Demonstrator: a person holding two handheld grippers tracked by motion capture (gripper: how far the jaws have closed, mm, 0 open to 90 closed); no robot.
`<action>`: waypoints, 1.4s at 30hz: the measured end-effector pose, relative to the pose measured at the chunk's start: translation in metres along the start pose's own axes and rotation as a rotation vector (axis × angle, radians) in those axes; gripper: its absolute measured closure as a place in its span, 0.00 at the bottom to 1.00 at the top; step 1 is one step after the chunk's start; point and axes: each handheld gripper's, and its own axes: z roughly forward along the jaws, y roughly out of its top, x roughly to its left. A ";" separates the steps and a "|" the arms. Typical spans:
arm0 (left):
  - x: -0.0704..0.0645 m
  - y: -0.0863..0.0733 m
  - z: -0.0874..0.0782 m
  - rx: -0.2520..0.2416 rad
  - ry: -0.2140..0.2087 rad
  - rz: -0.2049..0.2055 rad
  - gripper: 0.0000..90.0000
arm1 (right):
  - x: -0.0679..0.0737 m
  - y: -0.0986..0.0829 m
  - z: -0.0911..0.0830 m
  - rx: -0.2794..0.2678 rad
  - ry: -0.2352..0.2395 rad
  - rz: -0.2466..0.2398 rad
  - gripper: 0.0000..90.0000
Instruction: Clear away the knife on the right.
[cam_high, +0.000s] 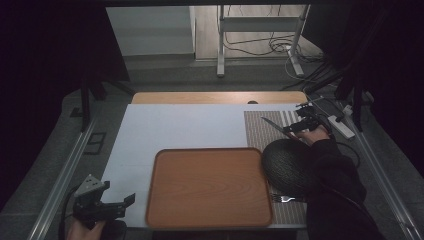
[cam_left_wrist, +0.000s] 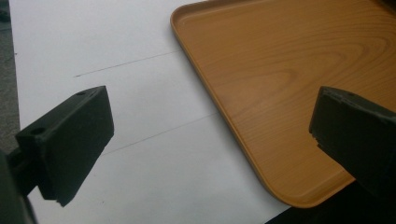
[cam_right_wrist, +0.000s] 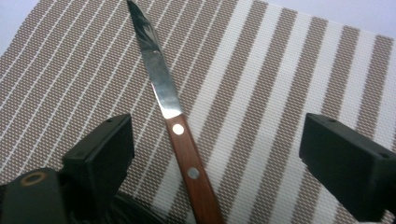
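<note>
A knife (cam_right_wrist: 180, 135) with a wooden riveted handle and a steel blade lies on the brown-and-white striped placemat (cam_right_wrist: 261, 70). My right gripper (cam_right_wrist: 219, 130) is open, its jaws standing wide on either side of the handle without touching it. From above, the knife (cam_high: 270, 123) points left from the right gripper (cam_high: 295, 129) at the placemat's (cam_high: 257, 132) far end. My left gripper (cam_left_wrist: 215, 107) is open and holds nothing, hovering over the white sheet (cam_left_wrist: 116, 56) beside the wooden tray's (cam_left_wrist: 280, 60) near corner. The left gripper (cam_high: 126, 202) sits at the table's front left.
The wooden tray (cam_high: 210, 187) lies front and centre with nothing on it. A black round ribbed dish (cam_high: 286, 167) rests on the placemat just right of the tray, with a fork (cam_high: 284, 198) in front of it. A power strip (cam_high: 341, 125) lies off the table's right side.
</note>
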 end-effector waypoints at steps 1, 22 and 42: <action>0.000 0.000 0.000 0.000 0.000 0.000 0.01 | 0.004 0.002 0.002 0.004 0.008 -0.008 0.06; 0.000 0.000 0.000 0.001 0.000 -0.002 0.01 | 0.010 0.005 0.034 0.137 0.000 -0.033 0.00; 0.000 0.000 0.000 0.003 0.002 0.003 0.01 | 0.006 0.007 0.022 0.095 0.067 -0.151 0.85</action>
